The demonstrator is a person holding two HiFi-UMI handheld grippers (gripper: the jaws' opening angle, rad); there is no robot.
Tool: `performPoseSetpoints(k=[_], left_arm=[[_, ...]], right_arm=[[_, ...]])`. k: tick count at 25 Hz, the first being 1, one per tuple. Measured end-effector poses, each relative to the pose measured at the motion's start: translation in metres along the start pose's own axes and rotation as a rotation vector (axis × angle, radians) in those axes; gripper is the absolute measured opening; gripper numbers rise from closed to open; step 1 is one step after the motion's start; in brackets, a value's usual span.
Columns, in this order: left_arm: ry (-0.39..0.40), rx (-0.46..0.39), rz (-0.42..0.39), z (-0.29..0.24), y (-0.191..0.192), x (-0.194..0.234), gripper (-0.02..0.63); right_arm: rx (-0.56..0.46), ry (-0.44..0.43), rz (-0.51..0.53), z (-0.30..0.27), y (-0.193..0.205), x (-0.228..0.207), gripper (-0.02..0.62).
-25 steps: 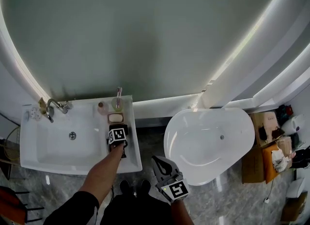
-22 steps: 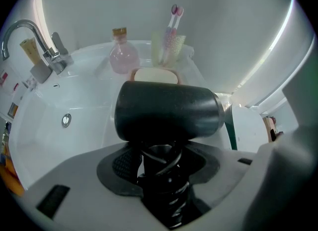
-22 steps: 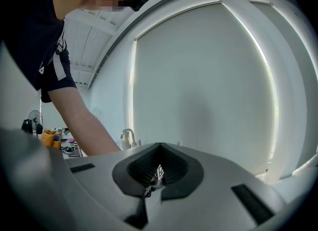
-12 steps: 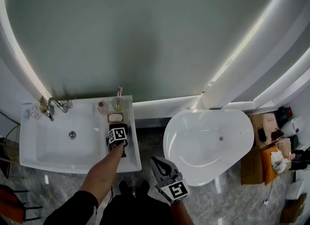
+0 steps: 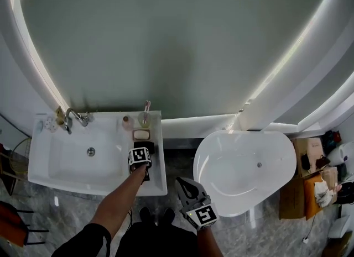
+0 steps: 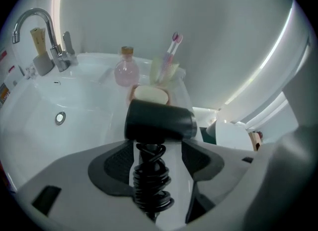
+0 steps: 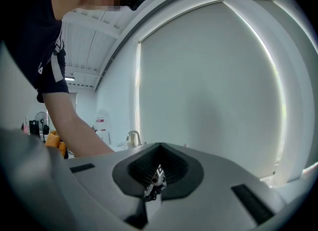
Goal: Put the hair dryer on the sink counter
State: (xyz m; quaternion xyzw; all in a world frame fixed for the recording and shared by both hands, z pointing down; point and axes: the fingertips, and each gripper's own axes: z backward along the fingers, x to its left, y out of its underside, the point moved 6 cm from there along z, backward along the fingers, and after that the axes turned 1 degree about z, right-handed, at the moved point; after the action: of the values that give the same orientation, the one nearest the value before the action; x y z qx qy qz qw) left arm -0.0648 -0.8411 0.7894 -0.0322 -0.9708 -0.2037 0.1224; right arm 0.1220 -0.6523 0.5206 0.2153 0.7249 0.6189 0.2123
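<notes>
Right gripper [image 7: 159,150] closed, empty, idle by the body. Left gripper [image 6: 156,143] is the one on the job: jaws have just been opening, now wide, pads clear of the hair dryer [image 6: 159,120] between them. Dryer lies on the sink counter [image 5: 159,181], matte black barrel crosswise, ribbed coiled cord [image 6: 151,185] running back between the jaws. Looks released. Beyond: oval soap [image 6: 149,94], pink bottle [image 6: 125,71], chrome faucet [image 6: 37,26].
</notes>
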Motion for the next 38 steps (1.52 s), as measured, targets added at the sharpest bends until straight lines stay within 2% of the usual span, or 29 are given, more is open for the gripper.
performPoseSetpoints(k=[5, 10, 12, 15, 20, 22, 25, 29, 34, 38], left_arm=[[0.094, -0.158, -0.015, 0.046, -0.022, -0.015, 0.293], [0.231, -0.395, -0.019, 0.121, -0.042, -0.031, 0.295], [0.3, -0.479, -0.007, 0.152, -0.04, -0.035, 0.295], [0.359, -0.598, -0.014, 0.195, -0.029, -0.035, 0.295], [0.494, -0.736, 0.015, 0.257, -0.001, -0.029, 0.294], [0.494, -0.791, -0.01, 0.276, 0.008, -0.024, 0.293], [0.456, -0.878, -0.103, 0.295, 0.021, -0.015, 0.293], [0.43, -0.944, -0.181, 0.311, 0.037, -0.009, 0.293], [0.365, -1.029, -0.355, 0.333, 0.046, -0.016, 0.293], [0.29, -1.087, -0.45, 0.342, 0.052, -0.012, 0.293]], right_arm=[[-0.017, -0.034, 0.033, -0.004, -0.01, 0.01, 0.028], [-0.054, -0.051, 0.043, -0.001, -0.024, 0.016, 0.028], [-0.082, -0.058, 0.046, -0.001, -0.029, 0.018, 0.028], [-0.106, -0.057, 0.04, -0.003, -0.035, 0.023, 0.028], [-0.108, -0.056, 0.019, -0.002, -0.041, 0.031, 0.028], [-0.119, -0.063, 0.029, -0.002, -0.042, 0.034, 0.028], [-0.128, -0.072, 0.026, -0.004, -0.04, 0.04, 0.028], [-0.142, -0.069, 0.05, -0.002, -0.044, 0.045, 0.028], [-0.142, -0.063, 0.081, 0.003, -0.046, 0.042, 0.028], [-0.154, -0.064, 0.121, 0.003, -0.049, 0.04, 0.028]])
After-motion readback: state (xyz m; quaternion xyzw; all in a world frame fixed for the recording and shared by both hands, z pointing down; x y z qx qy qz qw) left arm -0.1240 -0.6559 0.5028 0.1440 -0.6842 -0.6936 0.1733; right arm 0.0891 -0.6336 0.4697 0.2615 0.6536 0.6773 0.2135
